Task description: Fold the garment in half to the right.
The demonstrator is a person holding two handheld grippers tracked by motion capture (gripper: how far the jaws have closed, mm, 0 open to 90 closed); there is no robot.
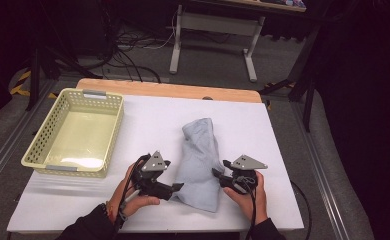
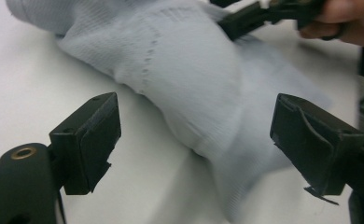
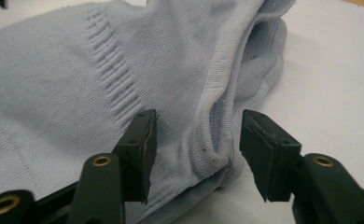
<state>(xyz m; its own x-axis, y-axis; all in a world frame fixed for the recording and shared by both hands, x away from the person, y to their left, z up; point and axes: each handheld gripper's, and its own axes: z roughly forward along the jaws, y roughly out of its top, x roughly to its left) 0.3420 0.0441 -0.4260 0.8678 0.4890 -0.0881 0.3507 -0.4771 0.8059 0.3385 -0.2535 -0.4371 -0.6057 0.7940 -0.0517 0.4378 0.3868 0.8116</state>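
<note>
A light blue knitted garment (image 1: 199,162) lies folded into a long bundle near the middle of the white table (image 1: 148,120), its near end towards the person and between the two grippers. The left gripper (image 1: 177,187) sits at the bundle's near left edge with its jaws spread wide; in the left gripper view the cloth (image 2: 189,88) lies ahead of the pads and between their lines, but neither pad presses on it. The right gripper (image 1: 216,172) is at the bundle's right edge – its jaws stand partly apart, and in the right gripper view a ribbed hem (image 3: 217,88) of the cloth runs up between them, with the pads clear of the fabric on both sides. So nothing is held at this moment.

By the look of it, the step in hand is the pause after a fold: both grippers are free of the cloth and the bundle rests on its own (whether another fold is wanted I cannot tell from the shape alone). A pale yellow basket (image 1: 112,135) stands empty at the far left of the table, well apart from the garment, and seems the likely place for it. The next move would call for closing on both near edges through all the layers – a shallow bite would let the fold open – then lifting level and carrying left
</note>
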